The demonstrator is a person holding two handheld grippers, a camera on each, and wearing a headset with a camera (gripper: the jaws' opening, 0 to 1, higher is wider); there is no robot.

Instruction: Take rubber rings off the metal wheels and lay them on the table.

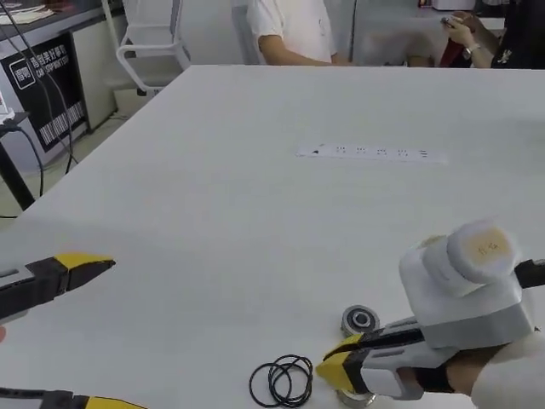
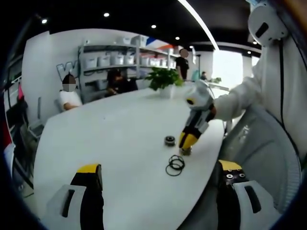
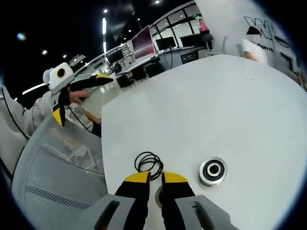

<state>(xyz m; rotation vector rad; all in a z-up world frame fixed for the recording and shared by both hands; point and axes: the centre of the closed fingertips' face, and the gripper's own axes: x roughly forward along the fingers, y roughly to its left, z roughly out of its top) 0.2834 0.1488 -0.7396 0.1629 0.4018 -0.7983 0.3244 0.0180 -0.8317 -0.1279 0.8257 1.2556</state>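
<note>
A: Right gripper [image 3: 156, 179], jaws?

B: Yellow tips close together, with a thin gap. They sit over the near wheel [image 3: 158, 196]; grey metal shows through the gap. Pinching a ring or just poised: cannot tell.

A: Left gripper [image 1: 85, 332]?

B: Jaws spread wide, holding nothing. It is well off to the left, above the table [image 1: 213, 213].

A: Where's the work?

B: Near right part of the table. The loose rings [image 1: 281, 381] are thin black loops overlapping in a small pile, just left of the right gripper's tips. The second wheel [image 1: 359, 319] lies flat just beyond the tips: bright metal rim, dark band, bright hub. Whether it carries a ring is too small to tell.

A: Handling?

B: My judgement: the rings are light, soft and stretchy, a bit grippy on metal, and will flop once free. Take one at a single spot on its outer edge, pinch thin and peel it over the rim. The wheels look solid, stiff and smooth, so they are likely to skate on the slick white top unless pinned. The free gripper could steady one.

A: Further out?

B: Tabletop broad, white and smooth. A flat white power strip [image 1: 370, 153] lies far across it. People are seated at the far end.
</note>
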